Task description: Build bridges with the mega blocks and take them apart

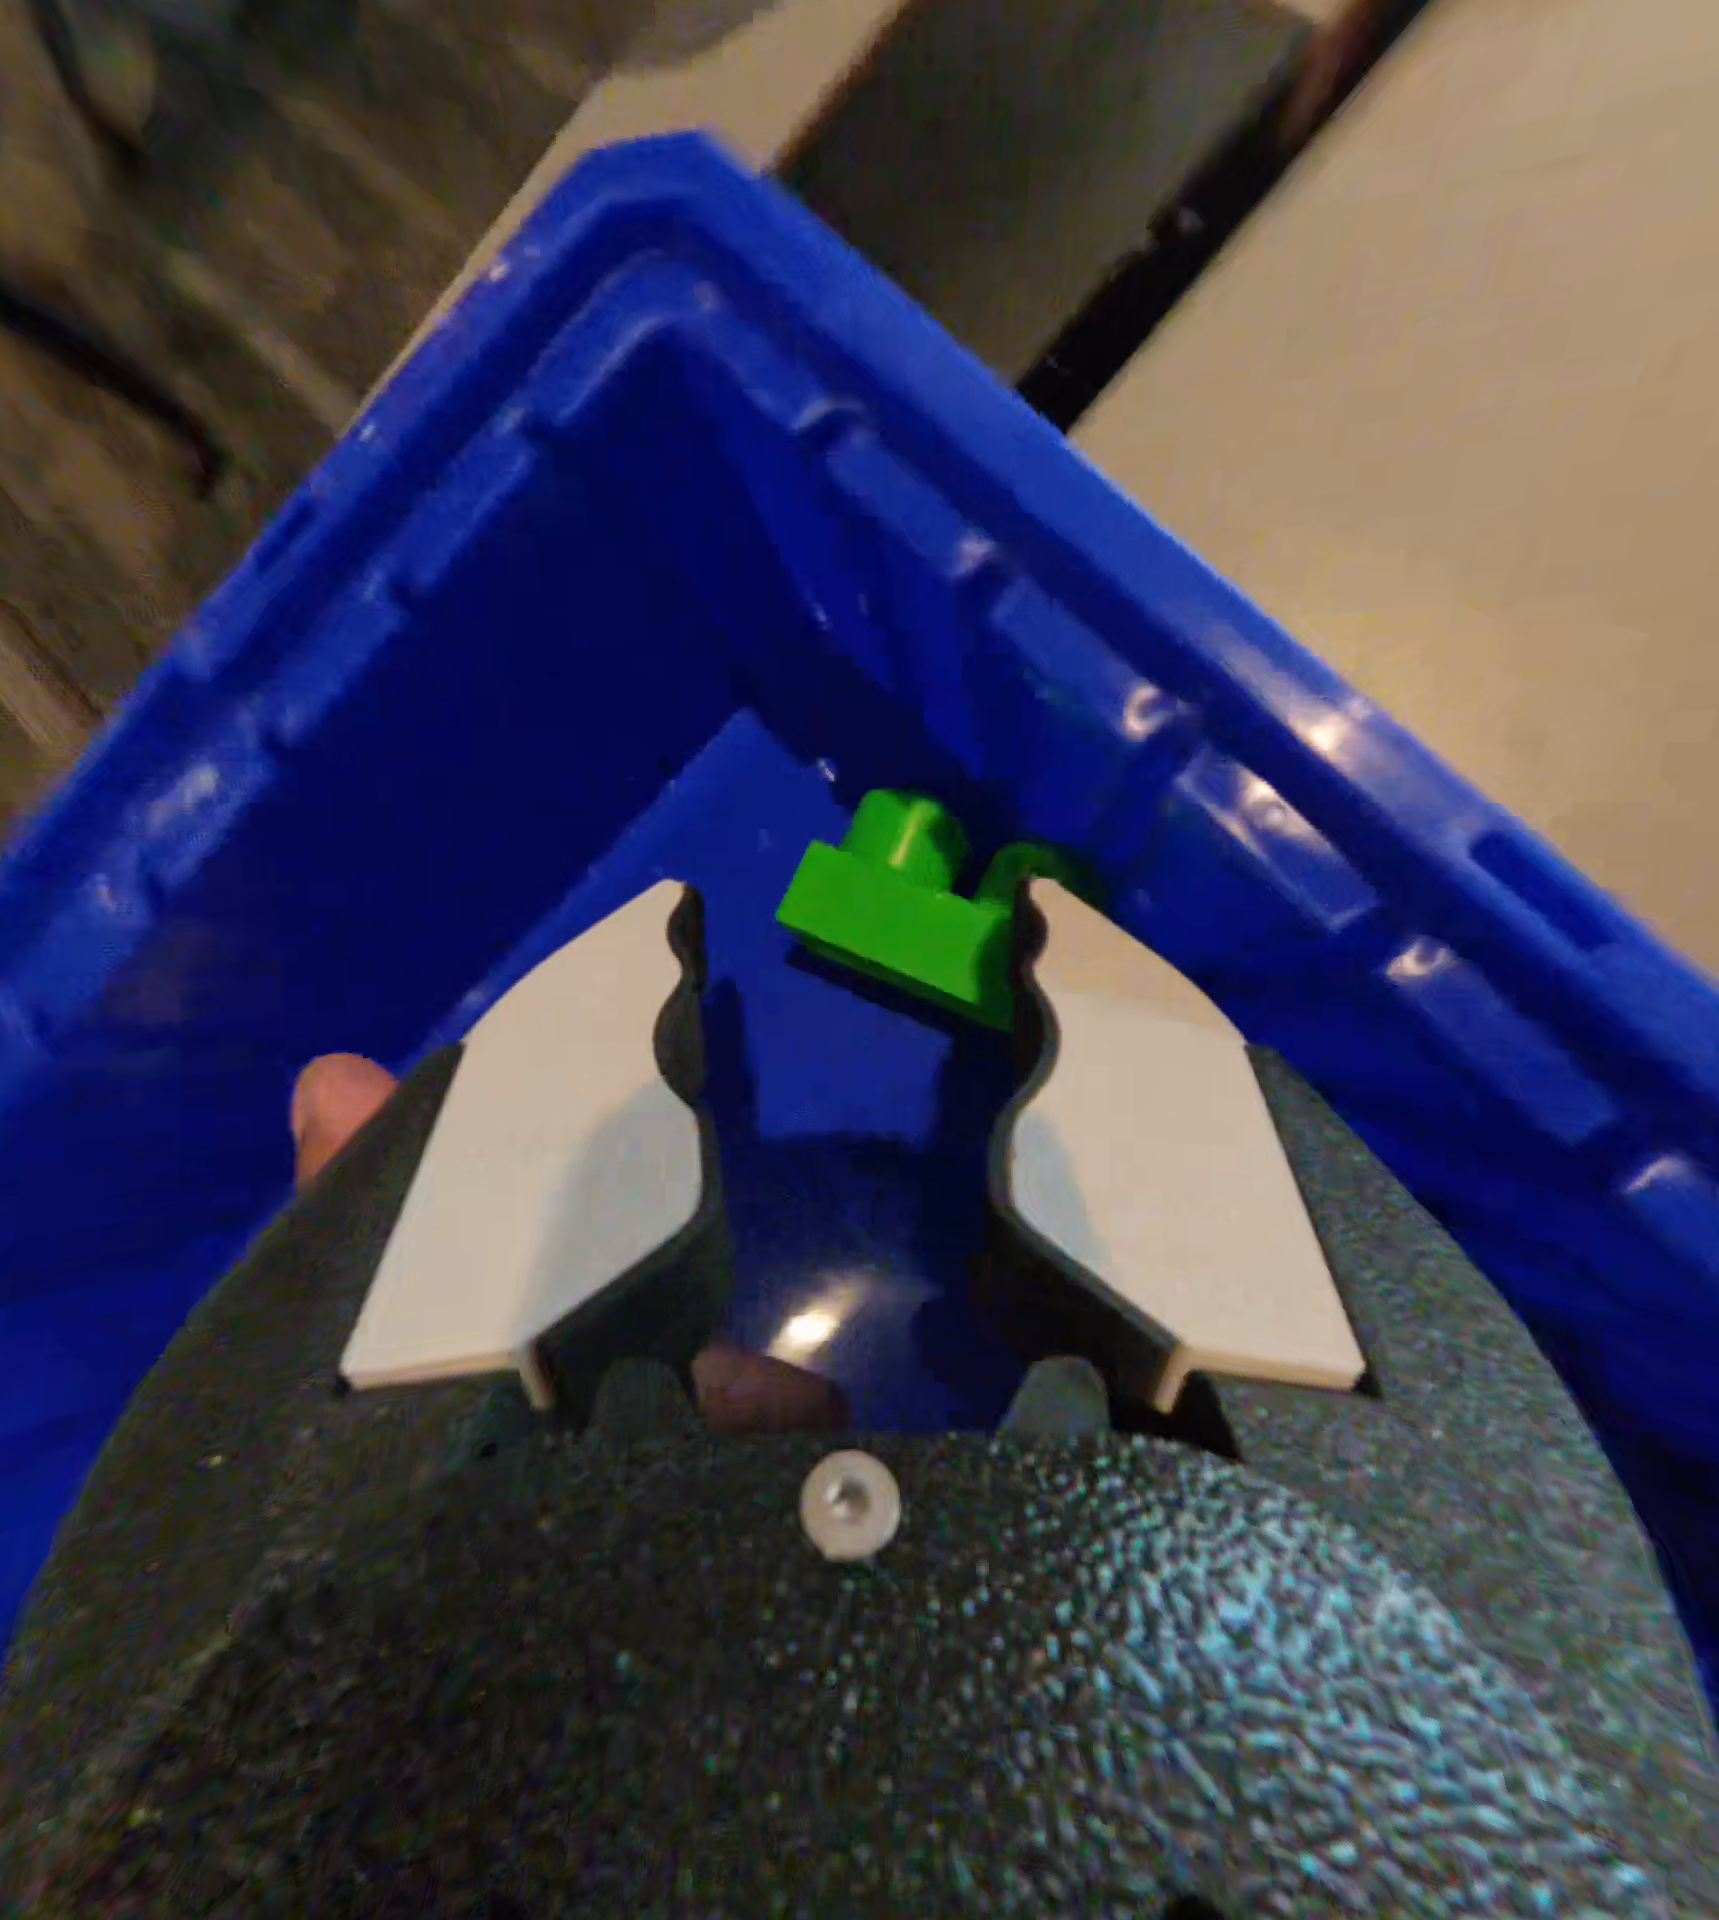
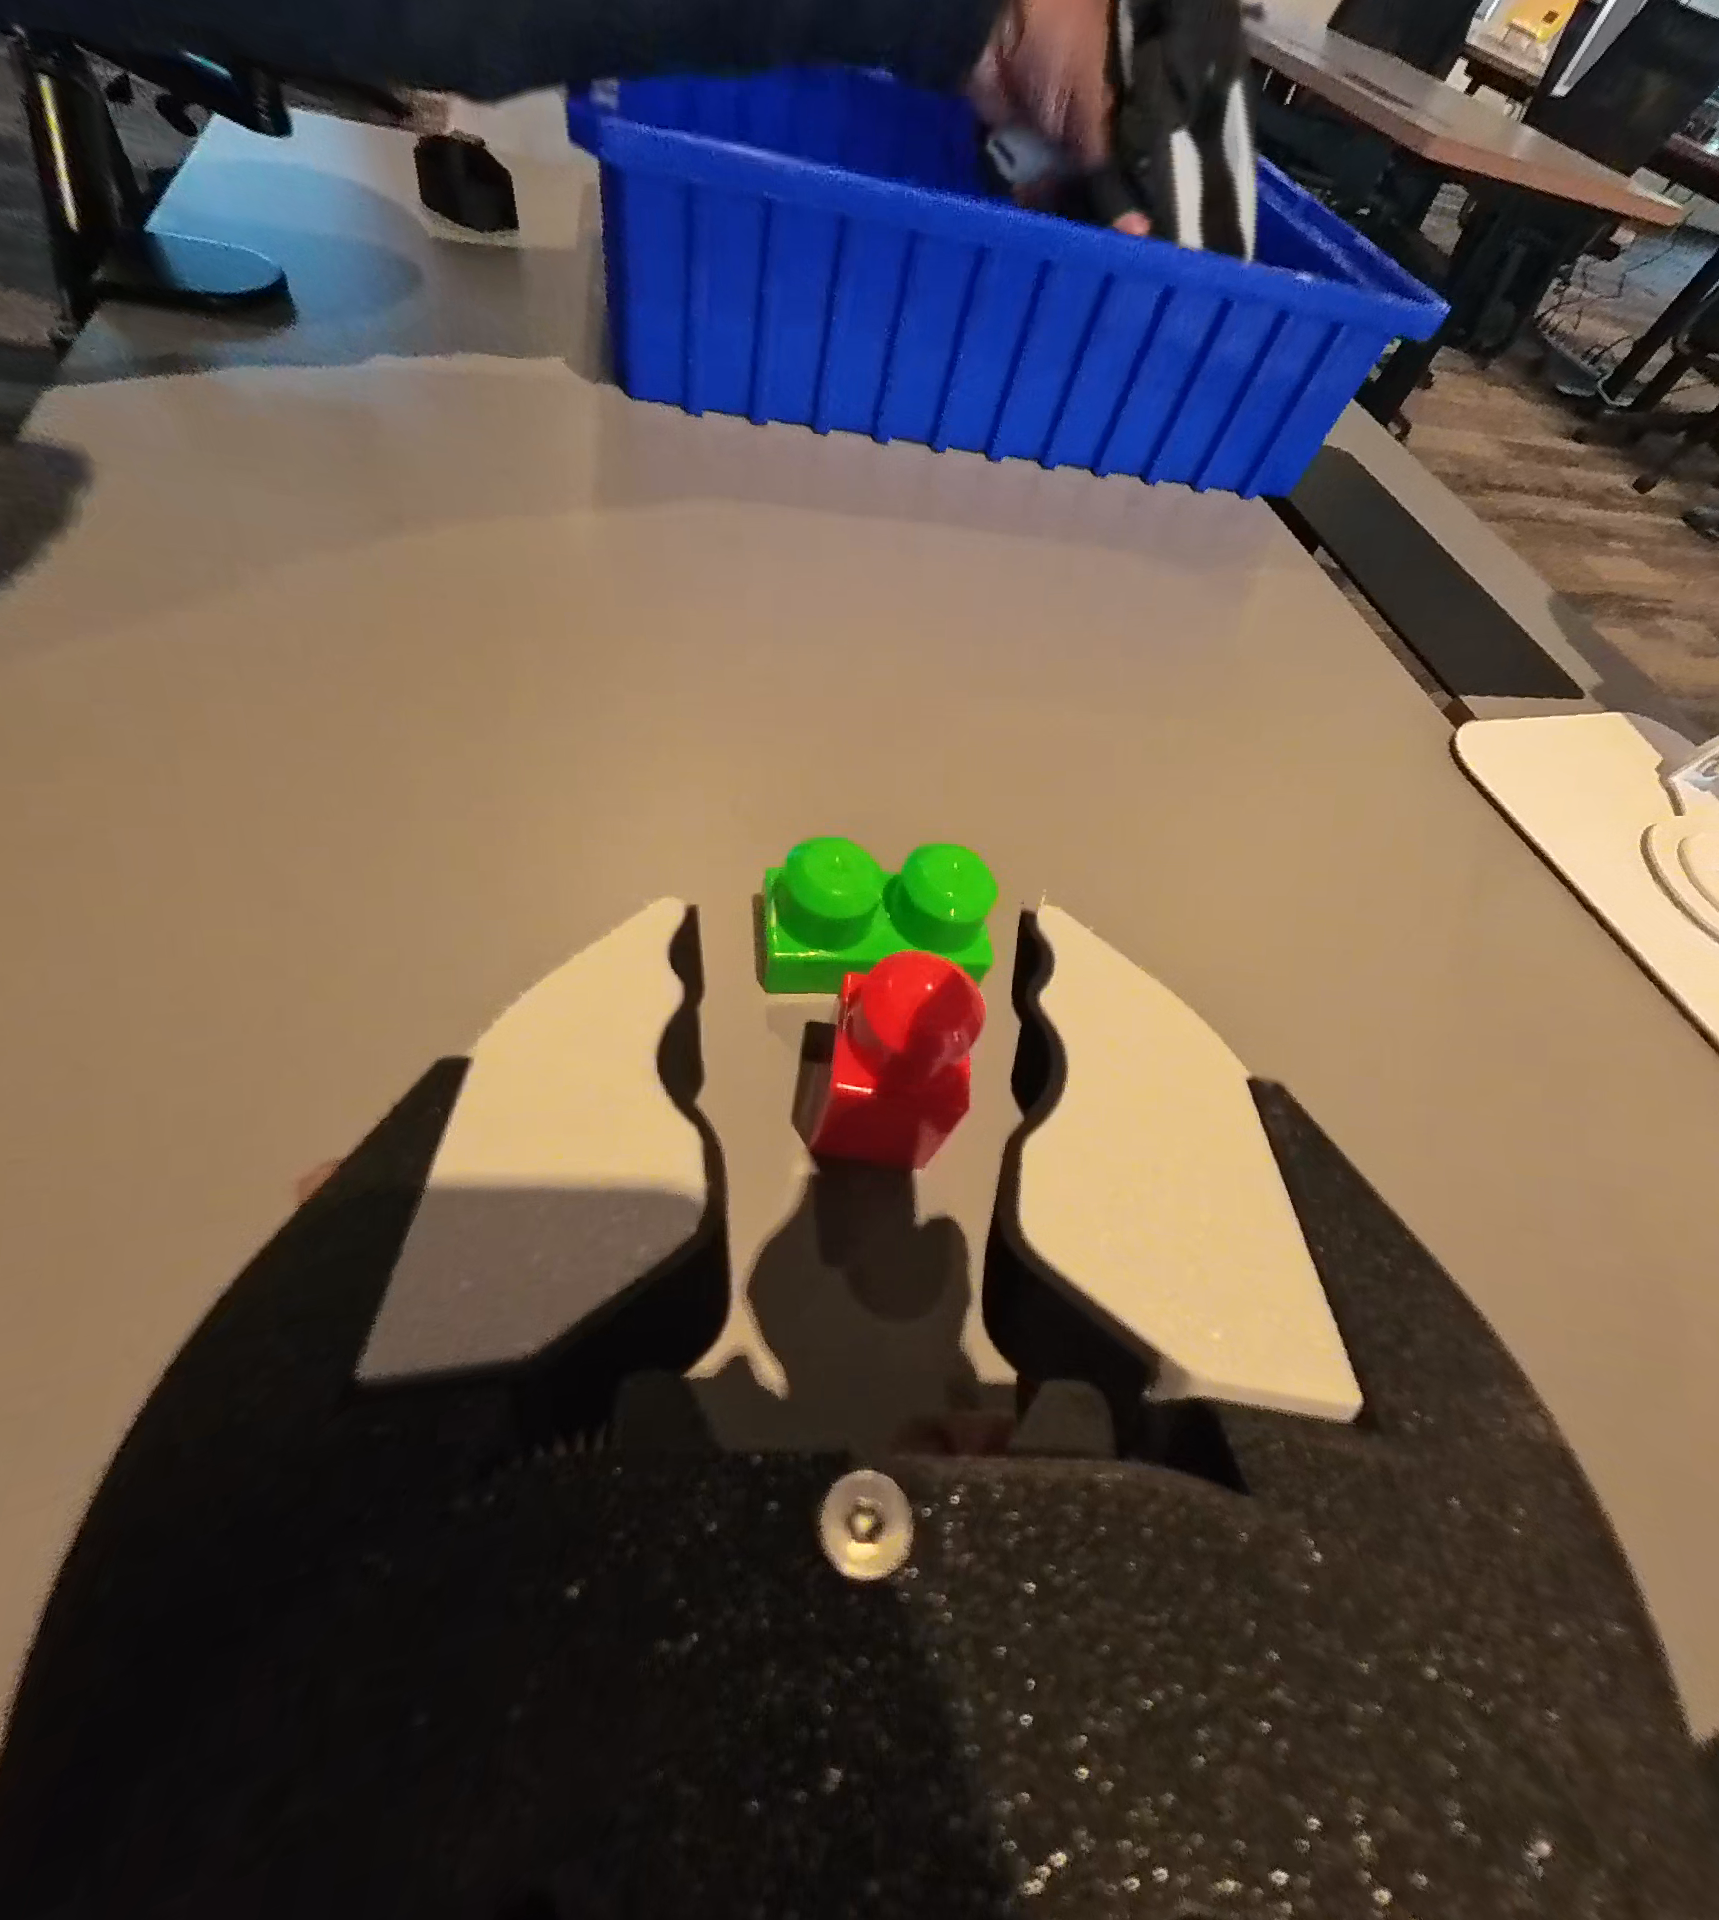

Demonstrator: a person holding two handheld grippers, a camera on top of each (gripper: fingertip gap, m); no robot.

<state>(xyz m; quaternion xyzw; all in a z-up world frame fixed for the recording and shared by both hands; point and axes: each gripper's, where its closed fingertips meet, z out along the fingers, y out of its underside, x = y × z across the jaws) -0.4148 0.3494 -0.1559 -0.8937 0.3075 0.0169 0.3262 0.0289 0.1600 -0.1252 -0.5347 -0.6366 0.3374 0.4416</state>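
In the left wrist view, my left gripper point(image 1: 855, 904) is open inside a blue bin point(image 1: 481, 582), pointing into its corner. A green two-stud block point(image 1: 896, 930) lies tilted on the bin floor just by the right fingertip, not gripped. In the right wrist view, my right gripper point(image 2: 855, 920) is open low over the grey table point(image 2: 419, 779). A red one-stud block point(image 2: 891, 1070) stands between its fingers, nearer the right one. A green two-stud block point(image 2: 876, 914) sits right behind it at the fingertips. The left gripper point(image 2: 1177, 156) shows blurred inside the blue bin point(image 2: 938, 312).
The blue bin stands at the table's far edge. A white pad point(image 2: 1613, 862) with a round mount lies at the right. A dark gap point(image 2: 1437, 592) separates table sections. Other desks and chairs stand beyond on the wood floor. There is about 50 cm between the tips of the two grippers.
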